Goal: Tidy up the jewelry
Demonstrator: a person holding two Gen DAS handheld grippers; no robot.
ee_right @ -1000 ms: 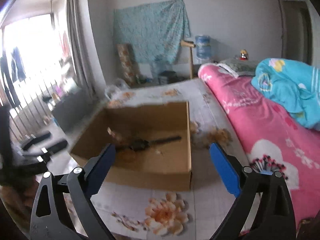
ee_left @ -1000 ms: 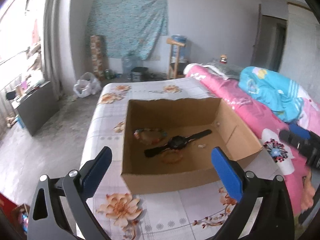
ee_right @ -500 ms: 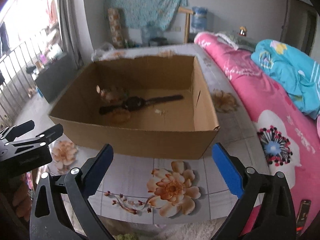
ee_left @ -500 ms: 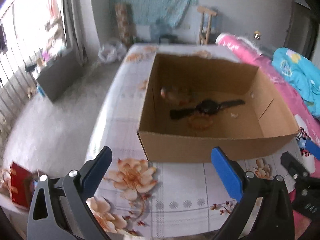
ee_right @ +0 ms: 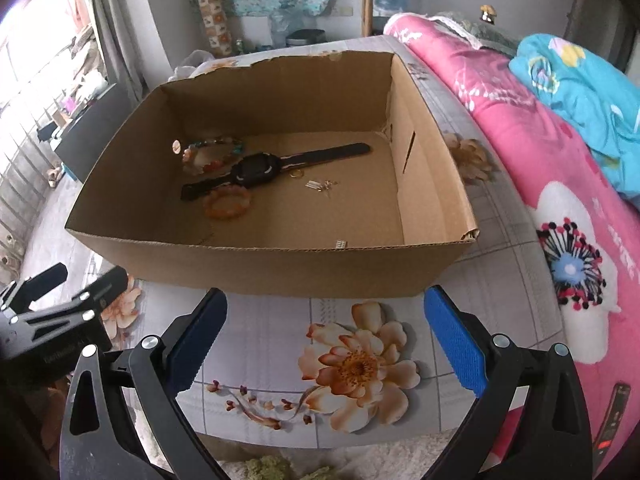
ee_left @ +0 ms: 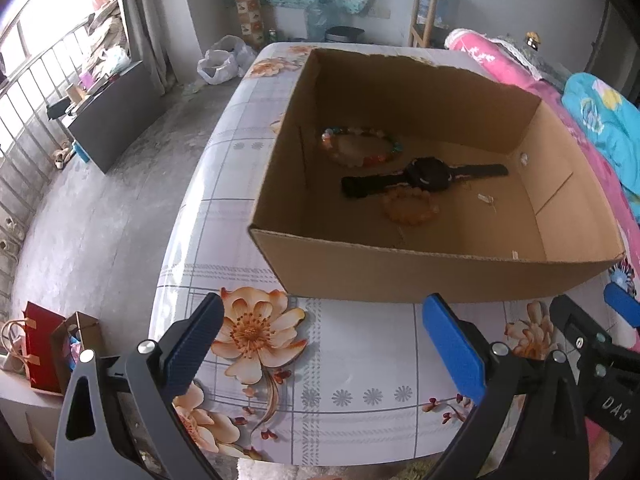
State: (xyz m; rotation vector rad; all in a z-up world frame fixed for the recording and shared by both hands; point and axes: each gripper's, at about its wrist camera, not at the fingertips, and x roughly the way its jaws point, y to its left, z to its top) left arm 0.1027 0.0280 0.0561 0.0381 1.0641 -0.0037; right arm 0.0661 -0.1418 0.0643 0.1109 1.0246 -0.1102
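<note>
We hold both grippers, left [ee_left: 320,336] and right [ee_right: 326,332], spread and empty; tiny earrings [ee_right: 320,185] risk slipping from wide pads inside the box [ee_right: 256,268].

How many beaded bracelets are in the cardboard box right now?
2. A multicoloured bracelet lies near the box's far left corner, behind the black watch; an orange bracelet lies in front of the watch. None seem hidden.

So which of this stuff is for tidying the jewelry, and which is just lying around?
For the job:
cardboard box
black watch
colourful bead bracelet
orange bracelet
small gold ring
tiny silver pieces

Just lying about:
pink blanket
blue quilt
white plastic bag
red gift bag
</note>
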